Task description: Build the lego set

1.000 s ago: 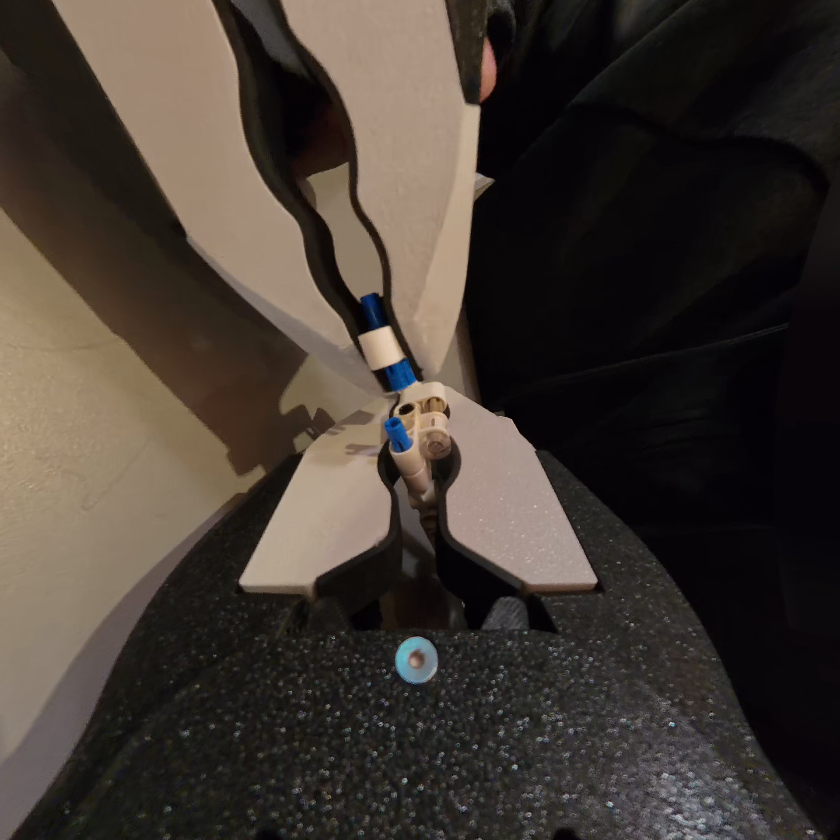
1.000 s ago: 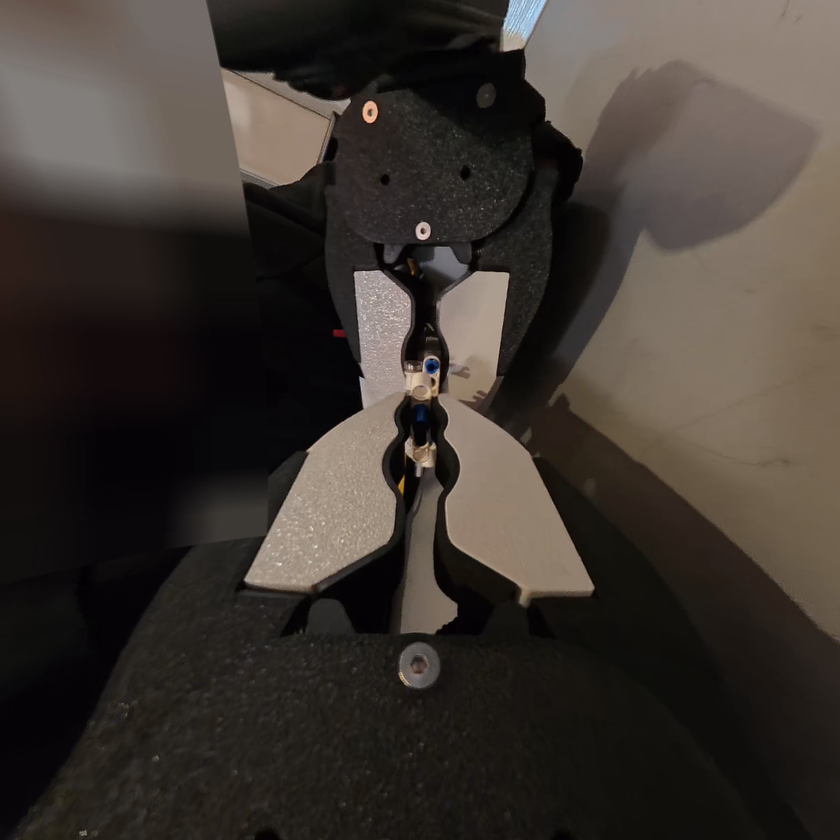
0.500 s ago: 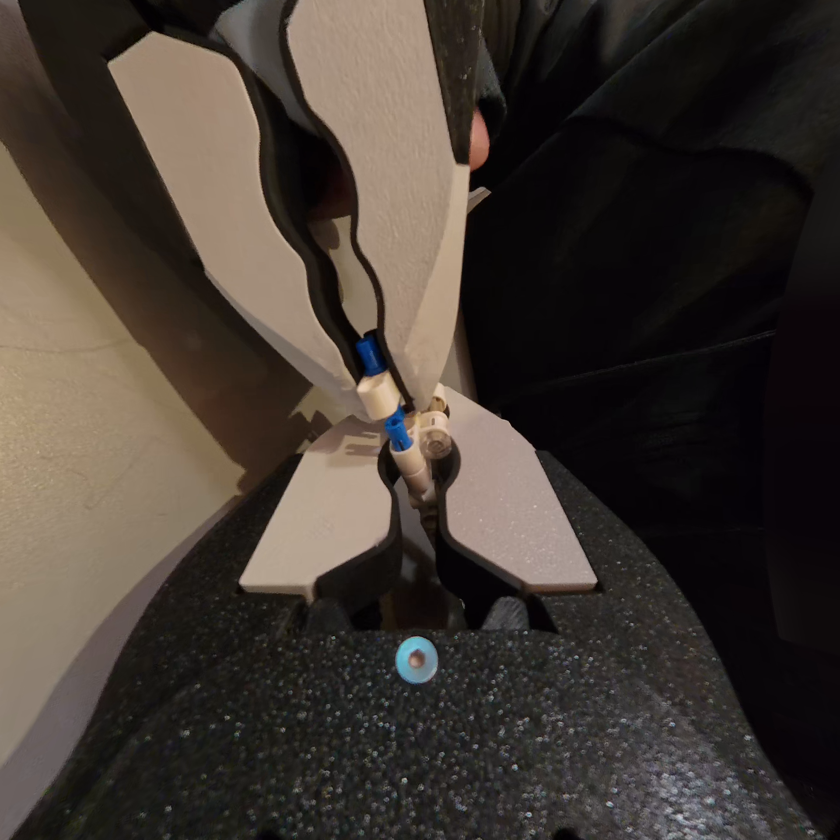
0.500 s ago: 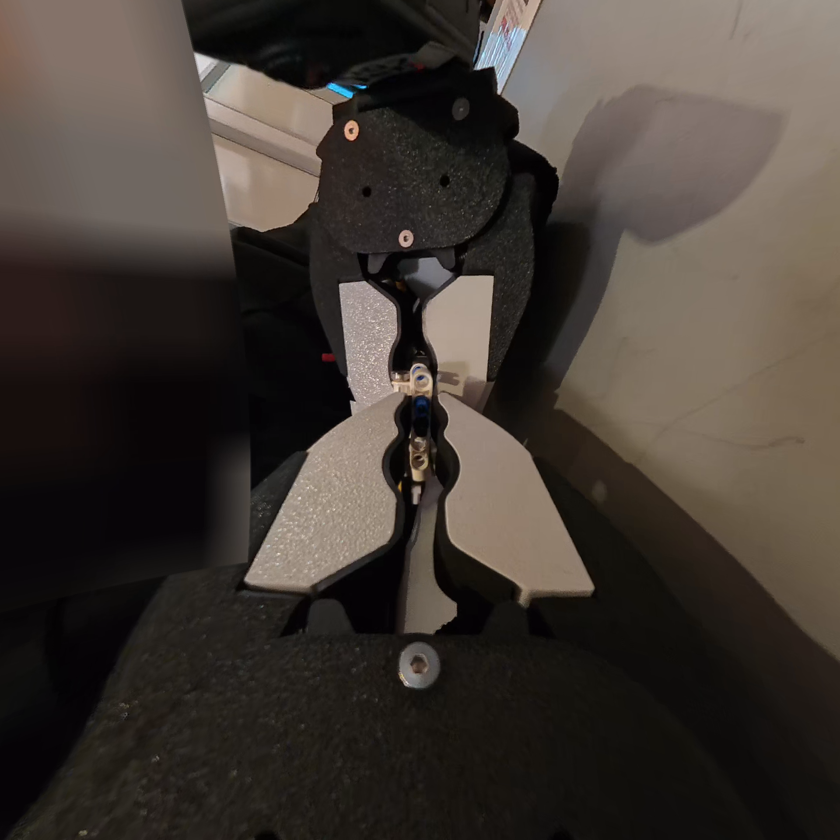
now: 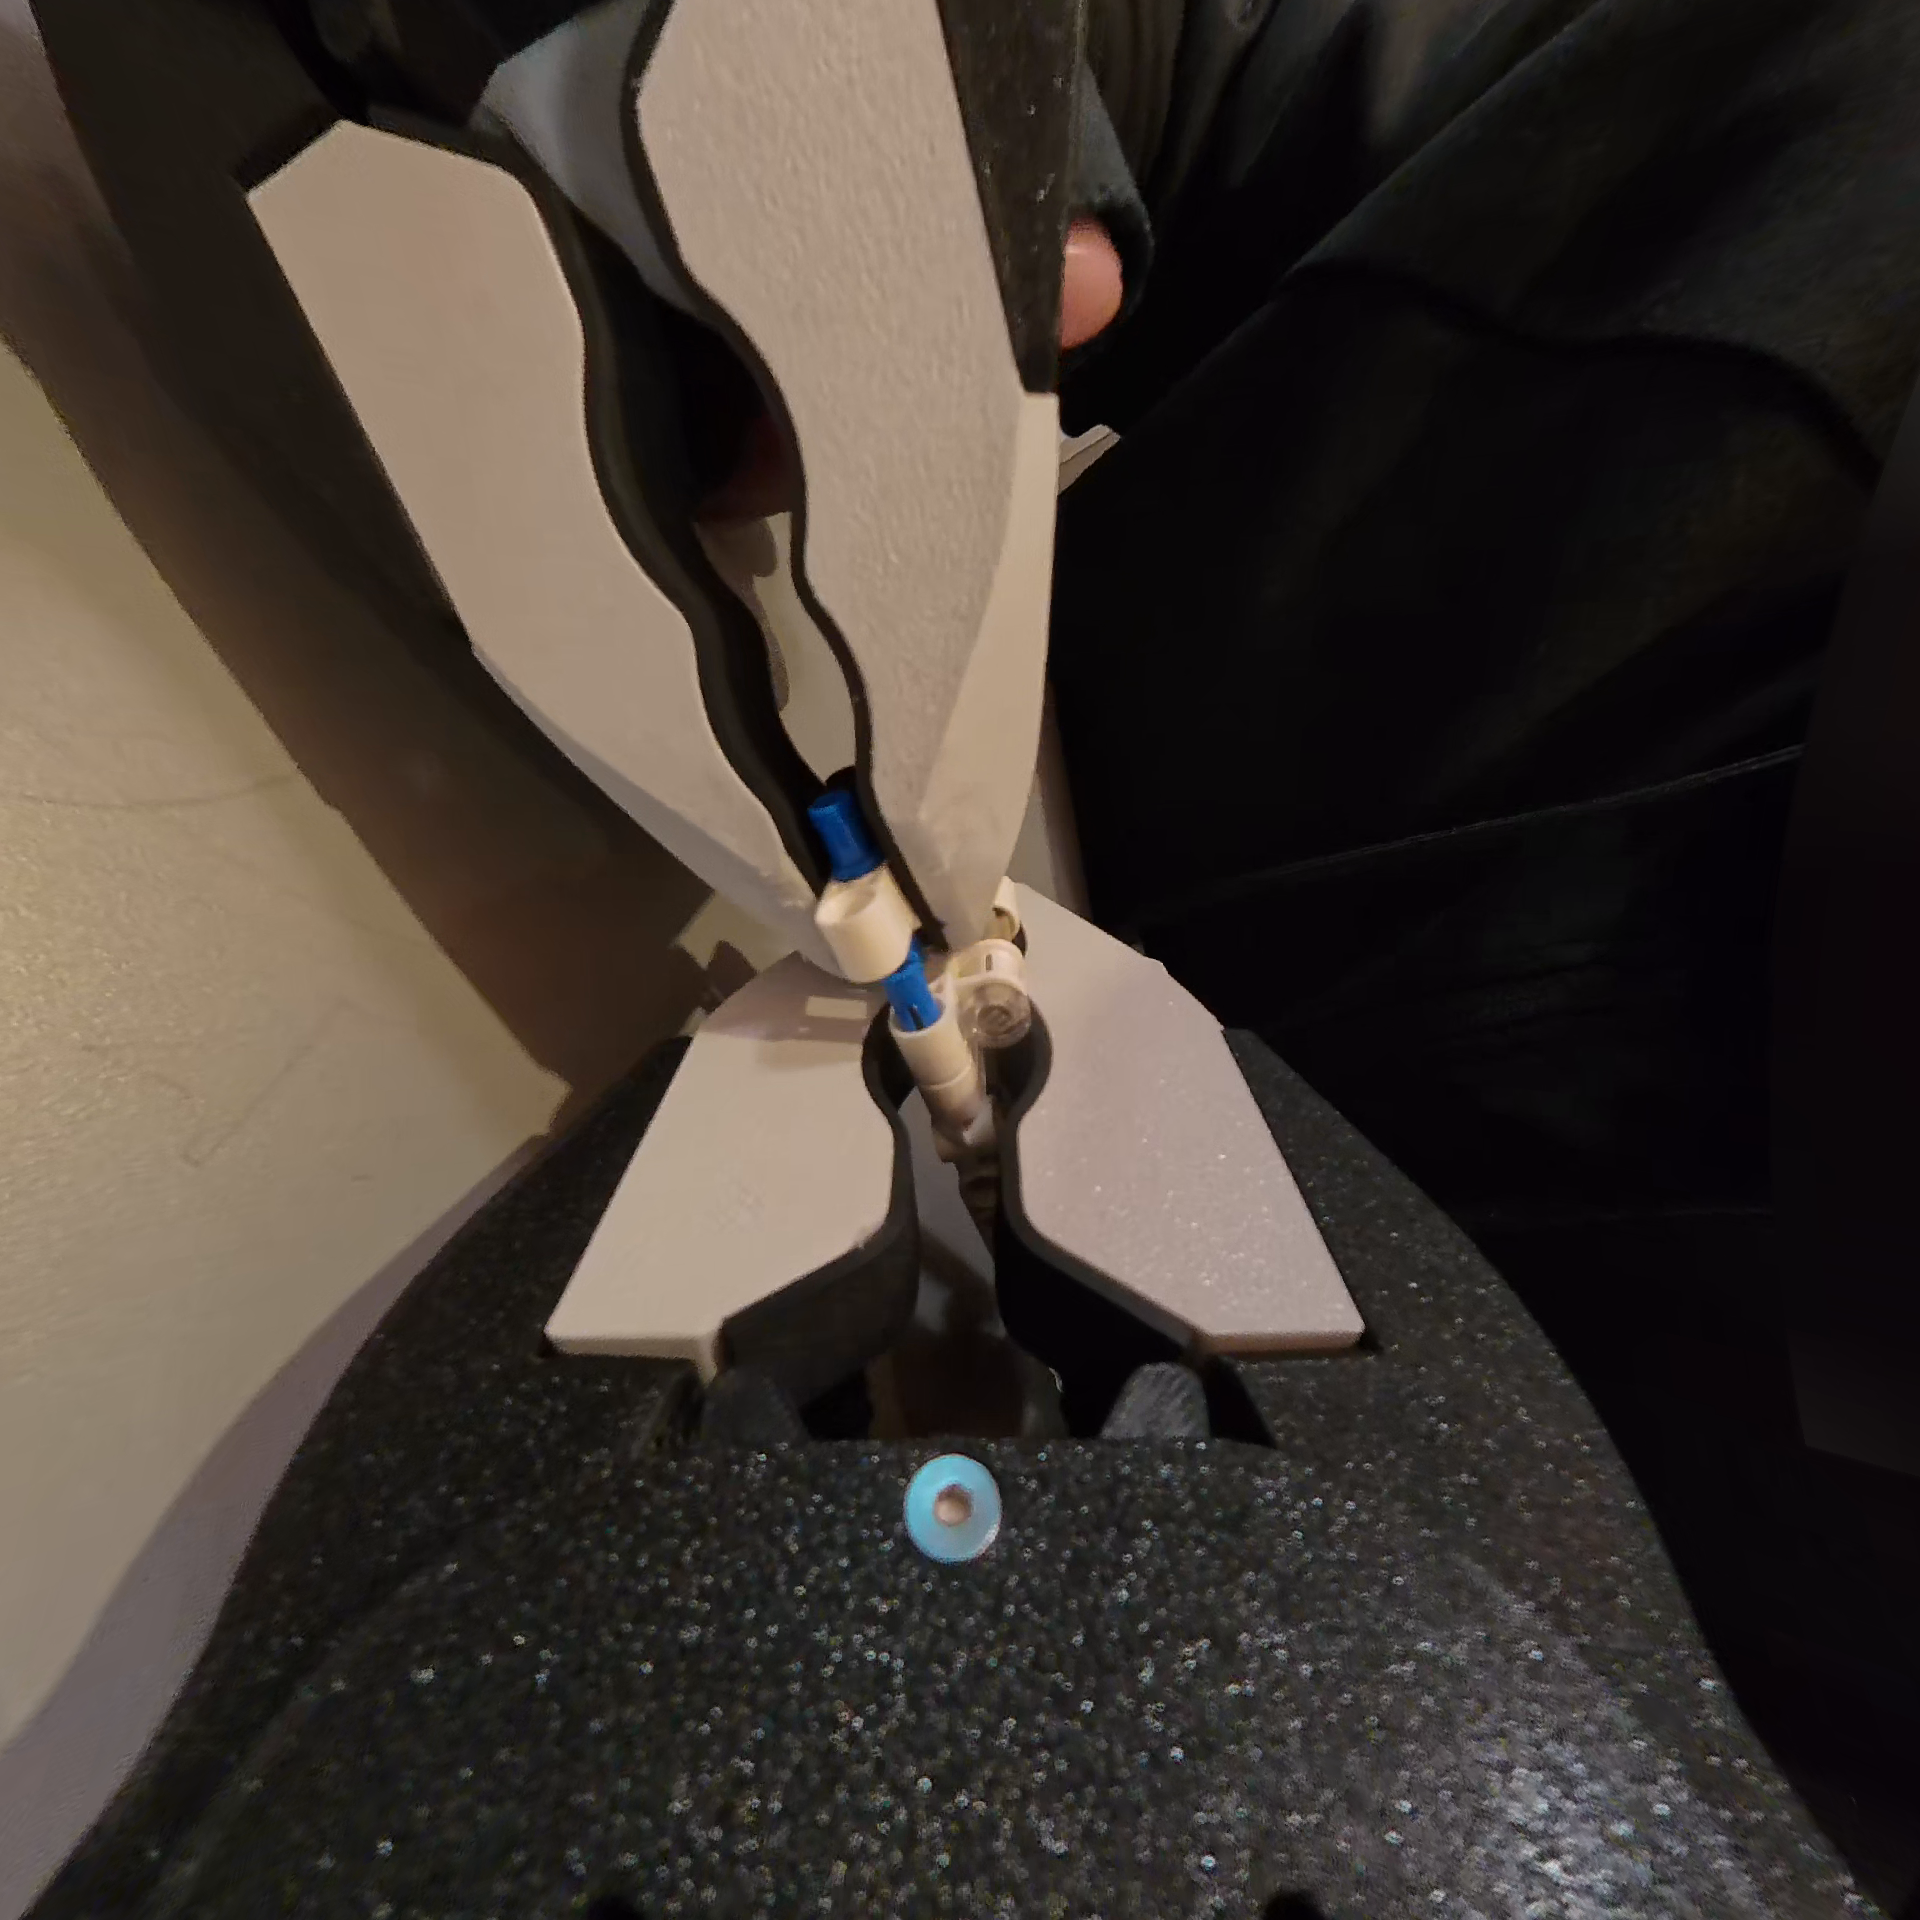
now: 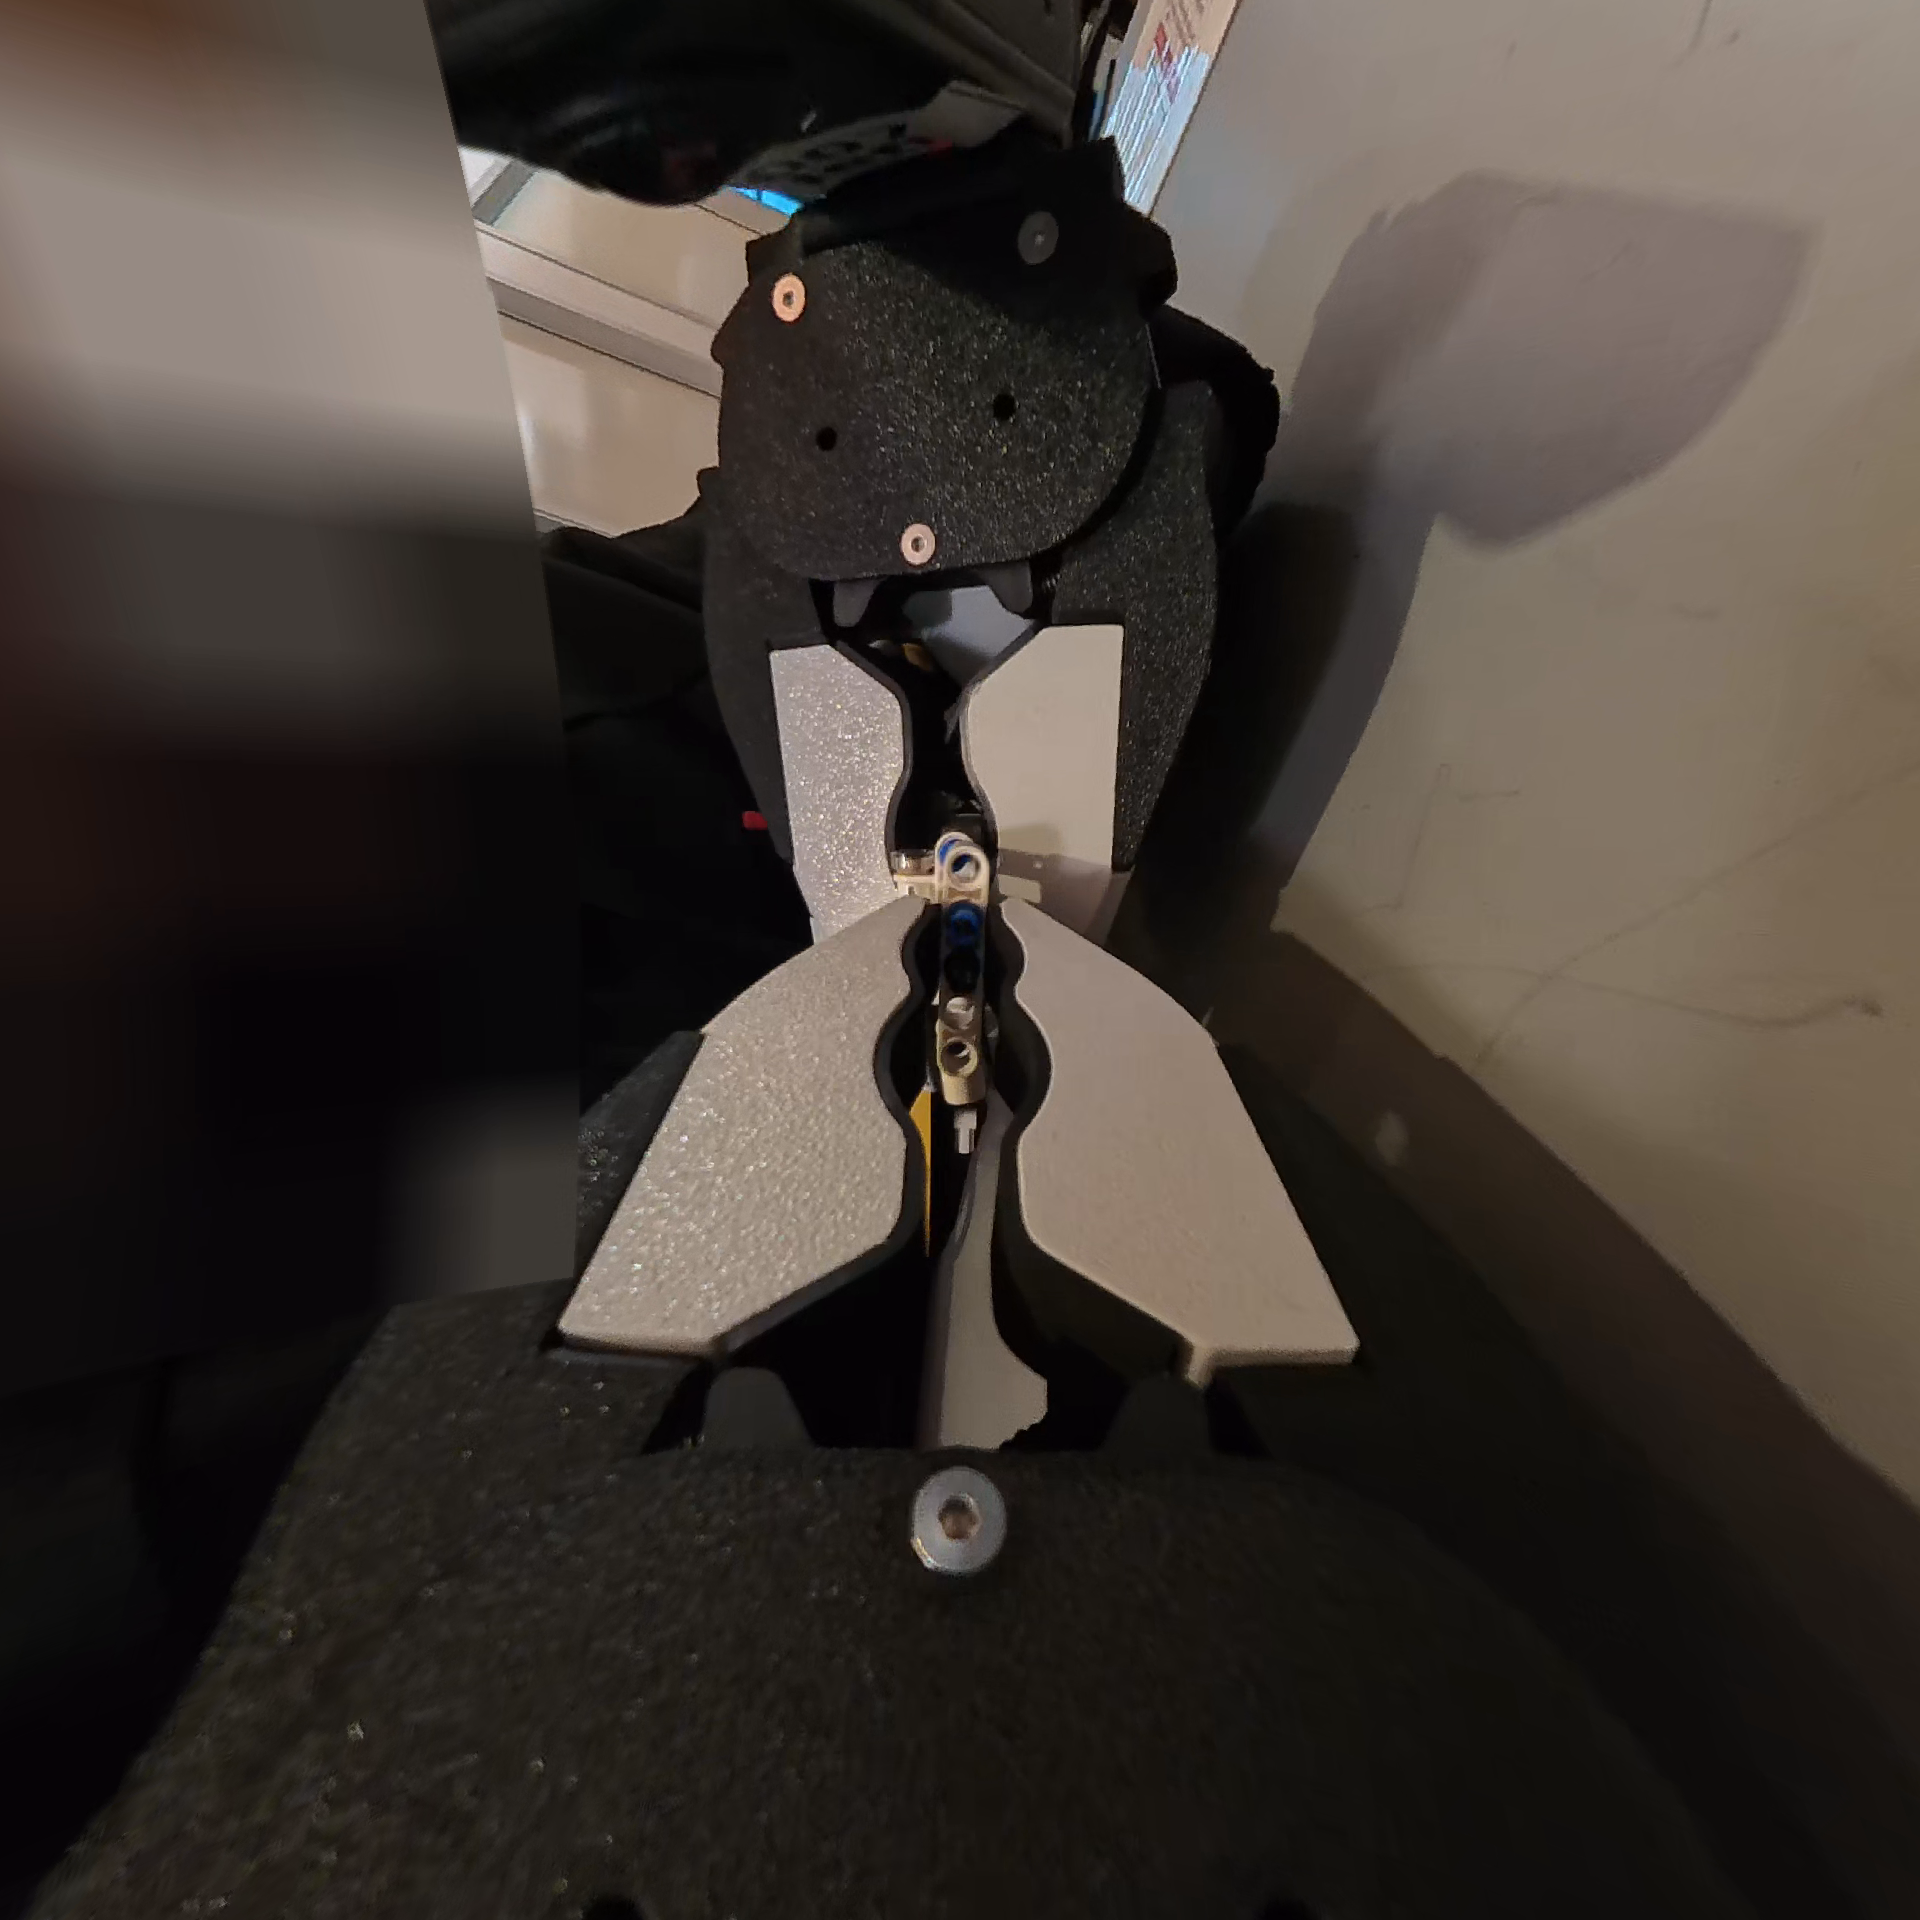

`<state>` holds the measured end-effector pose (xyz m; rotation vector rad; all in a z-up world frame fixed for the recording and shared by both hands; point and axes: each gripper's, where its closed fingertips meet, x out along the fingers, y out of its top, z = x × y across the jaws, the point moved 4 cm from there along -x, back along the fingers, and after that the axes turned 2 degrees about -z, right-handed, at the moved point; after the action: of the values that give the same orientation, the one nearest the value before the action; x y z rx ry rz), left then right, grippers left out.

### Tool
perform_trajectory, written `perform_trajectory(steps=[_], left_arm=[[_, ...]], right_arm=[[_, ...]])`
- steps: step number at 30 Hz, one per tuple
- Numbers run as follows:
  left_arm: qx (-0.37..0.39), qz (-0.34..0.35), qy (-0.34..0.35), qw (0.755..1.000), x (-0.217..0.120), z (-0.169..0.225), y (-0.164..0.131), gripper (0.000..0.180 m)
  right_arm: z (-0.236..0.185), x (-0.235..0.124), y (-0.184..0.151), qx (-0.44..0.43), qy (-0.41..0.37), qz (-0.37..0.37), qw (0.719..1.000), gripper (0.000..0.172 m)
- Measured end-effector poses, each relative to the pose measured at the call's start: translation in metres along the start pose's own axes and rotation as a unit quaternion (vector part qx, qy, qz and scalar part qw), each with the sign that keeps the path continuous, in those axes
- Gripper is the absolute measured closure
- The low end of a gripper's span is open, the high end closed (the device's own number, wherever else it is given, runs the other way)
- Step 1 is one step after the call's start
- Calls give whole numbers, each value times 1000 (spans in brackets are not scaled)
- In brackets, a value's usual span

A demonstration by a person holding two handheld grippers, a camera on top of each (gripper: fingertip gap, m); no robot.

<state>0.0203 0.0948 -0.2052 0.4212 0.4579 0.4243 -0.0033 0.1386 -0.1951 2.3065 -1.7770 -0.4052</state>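
In the left wrist view my left gripper is shut on a small white toy-building assembly: a white tube with a white connector beside it. My right gripper comes in from above, tip to tip. It is shut on a thin piece with a blue pin and a white sleeve. That piece's lower blue end meets the mouth of the white tube. In the right wrist view my right gripper grips the thin piece edge-on, and the left gripper faces it with the white connector.
A cream surface lies to the left, and it also shows at the right of the right wrist view. A person's dark clothing fills the right side. A fingertip shows behind the right gripper. My right fingertips sit around 5 centimeters from my left ones.
The right gripper has come down towards the left one. The blue end of its piece, apart from the white tube a second ago, now meets it. Both grasps have held.
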Motion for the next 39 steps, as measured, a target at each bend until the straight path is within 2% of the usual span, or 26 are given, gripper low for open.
perform_trajectory(steps=[20,39], left_arm=[[3,2,-5,1000,0,1,0,170],[2,3,-5,1000,-1,0,0,170]], right_arm=[[0,0,2,-11,-6,-3,1000,164],[4,-3,0,3,-18,-7,1000,152]])
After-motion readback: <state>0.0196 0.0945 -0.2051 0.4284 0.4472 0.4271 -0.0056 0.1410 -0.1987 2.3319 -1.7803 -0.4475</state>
